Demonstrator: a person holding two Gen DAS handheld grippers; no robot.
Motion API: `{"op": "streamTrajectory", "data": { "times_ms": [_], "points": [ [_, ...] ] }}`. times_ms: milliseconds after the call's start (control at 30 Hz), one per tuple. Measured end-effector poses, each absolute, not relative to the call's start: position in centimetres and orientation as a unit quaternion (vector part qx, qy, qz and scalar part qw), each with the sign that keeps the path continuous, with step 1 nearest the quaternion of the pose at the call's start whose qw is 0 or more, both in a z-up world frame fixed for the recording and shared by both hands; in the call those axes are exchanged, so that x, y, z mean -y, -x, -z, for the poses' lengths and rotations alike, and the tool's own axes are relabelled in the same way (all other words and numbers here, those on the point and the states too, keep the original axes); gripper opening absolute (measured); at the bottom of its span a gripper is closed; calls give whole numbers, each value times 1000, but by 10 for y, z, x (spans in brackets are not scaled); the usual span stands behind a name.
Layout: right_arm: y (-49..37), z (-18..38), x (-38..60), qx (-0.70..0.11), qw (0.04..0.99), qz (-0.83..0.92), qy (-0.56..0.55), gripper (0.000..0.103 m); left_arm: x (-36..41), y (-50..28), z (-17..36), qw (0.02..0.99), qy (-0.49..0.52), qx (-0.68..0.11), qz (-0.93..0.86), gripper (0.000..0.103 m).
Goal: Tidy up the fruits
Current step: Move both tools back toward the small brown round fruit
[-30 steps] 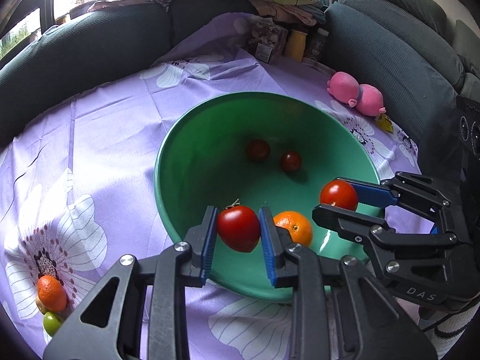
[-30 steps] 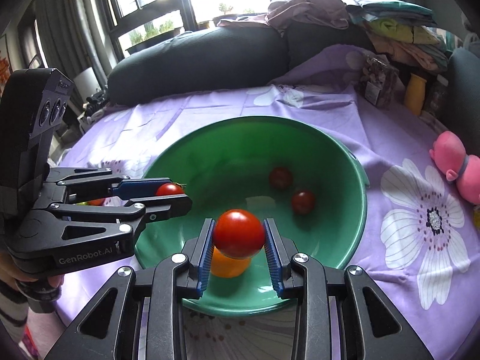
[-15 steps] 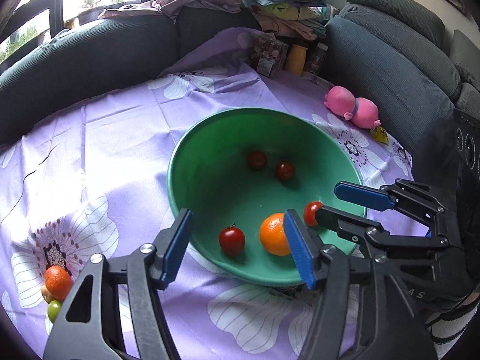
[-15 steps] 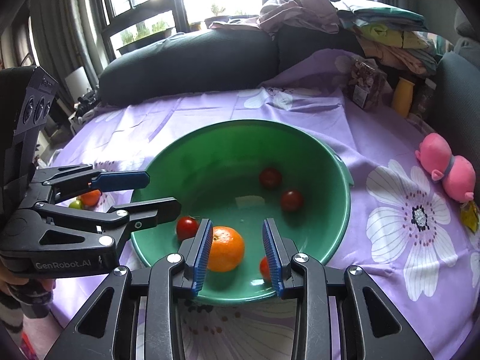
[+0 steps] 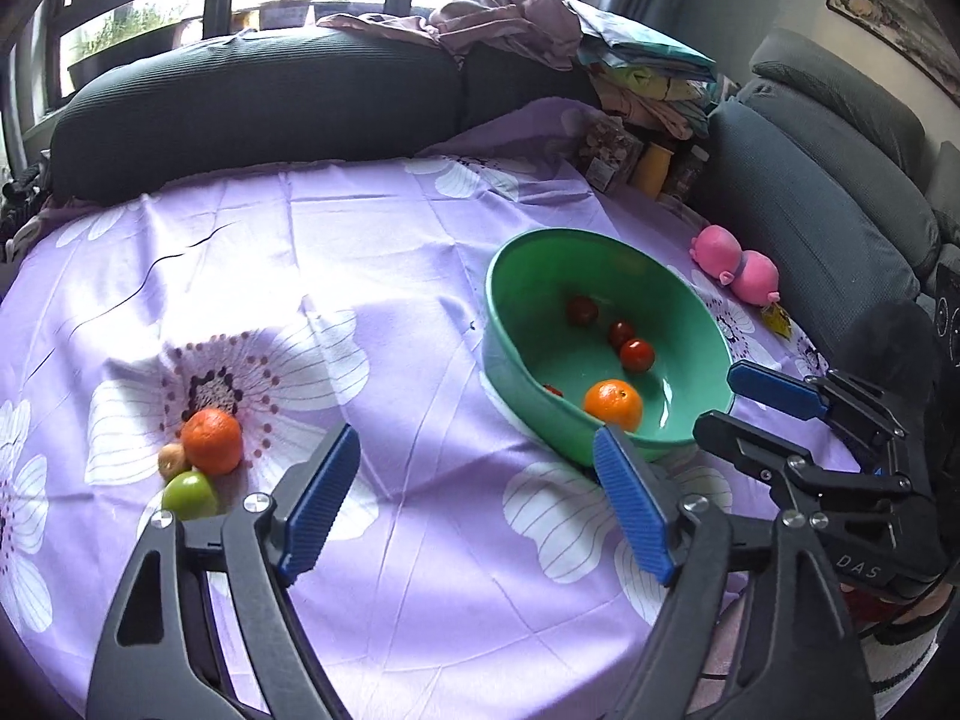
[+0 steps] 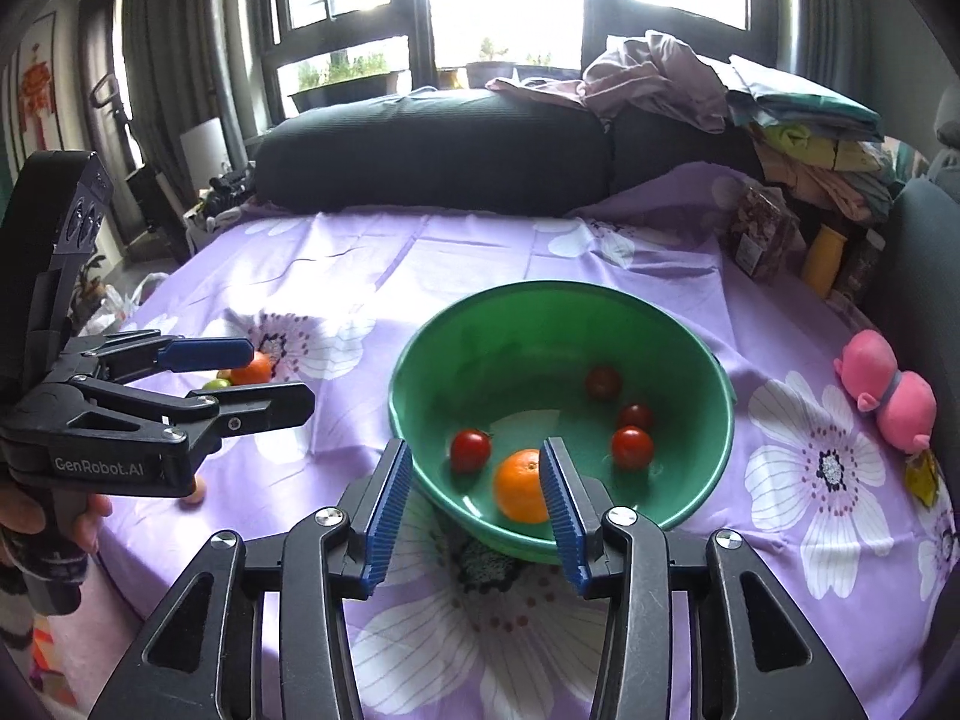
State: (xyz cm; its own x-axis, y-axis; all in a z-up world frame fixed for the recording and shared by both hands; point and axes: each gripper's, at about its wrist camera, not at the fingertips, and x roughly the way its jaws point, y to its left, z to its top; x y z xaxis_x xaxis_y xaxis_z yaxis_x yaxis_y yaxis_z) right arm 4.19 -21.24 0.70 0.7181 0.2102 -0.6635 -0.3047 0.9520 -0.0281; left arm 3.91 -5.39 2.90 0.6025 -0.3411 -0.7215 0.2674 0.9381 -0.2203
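A green bowl (image 6: 420, 420) (image 5: 504, 300) on the purple flowered cloth holds an orange (image 6: 521, 485) (image 5: 613, 403) and several red tomatoes (image 6: 471, 450) (image 5: 636, 355). Left of the bowl on the cloth lie another orange (image 5: 211, 441) (image 6: 255, 369), a green fruit (image 5: 189, 495) (image 6: 216, 384) and a small tan fruit (image 5: 172, 460). My left gripper (image 5: 474, 507) is open and empty, above the cloth between the loose fruits and the bowl. My right gripper (image 6: 477, 507) is open and empty at the bowl's near rim.
A pink plush toy (image 6: 888, 390) (image 5: 735, 264) lies right of the bowl. Jars and packets (image 6: 774, 240) stand at the far right corner. Dark sofa cushions (image 6: 432, 150) with piled clothes ring the table's far side.
Both grippers let their tomatoes go into the bowl, opened and pulled back. My left gripper swung left, bringing the loose fruits closer into view.
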Motion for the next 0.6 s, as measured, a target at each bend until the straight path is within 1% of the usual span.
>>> {"op": "streamTrajectory", "data": {
  "times_ms": [100, 167, 600],
  "points": [
    [-36, -10, 202, -346, 923, -151, 75, 48, 38, -26, -30, 897, 50, -412, 152, 84],
    [-32, -12, 195, -345, 921, -164, 76, 48, 28, -18, -29, 898, 54, -414, 143, 93],
    [-17, 3, 154, -365, 895, -244, 78, 49, -51, 26, -8, 893, 111, -429, 75, 94]
  ]
}}
